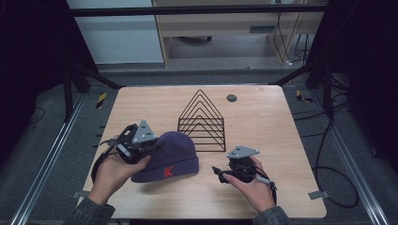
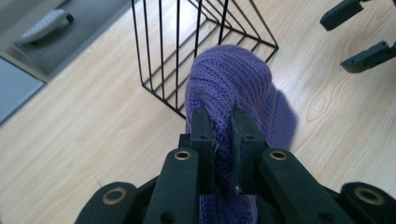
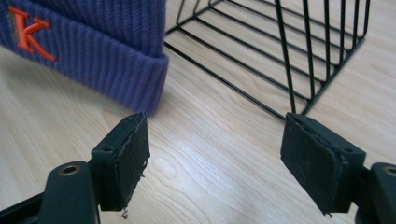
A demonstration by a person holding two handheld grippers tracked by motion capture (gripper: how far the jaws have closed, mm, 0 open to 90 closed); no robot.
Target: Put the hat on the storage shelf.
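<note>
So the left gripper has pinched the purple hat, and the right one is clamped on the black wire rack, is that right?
Not quite. The left gripper has indeed pinched the purple hat, but the right gripper is open and holds nothing; the right gripper view shows its jaws spread above bare table, short of the black wire rack.

The beanie (image 1: 166, 161) lies on the table (image 1: 263, 117), the wire rack (image 1: 202, 123) just behind it.

Two forearms enter from six o'clock. The left hand (image 1: 110, 171) holds the left gripper (image 1: 141, 140) at about nine o'clock, jaws pinched together on purple knit fabric. The right hand (image 1: 253, 183) holds the right gripper (image 1: 218, 172) at four o'clock, jaws spread wide, pointing toward nine o'clock.
</note>
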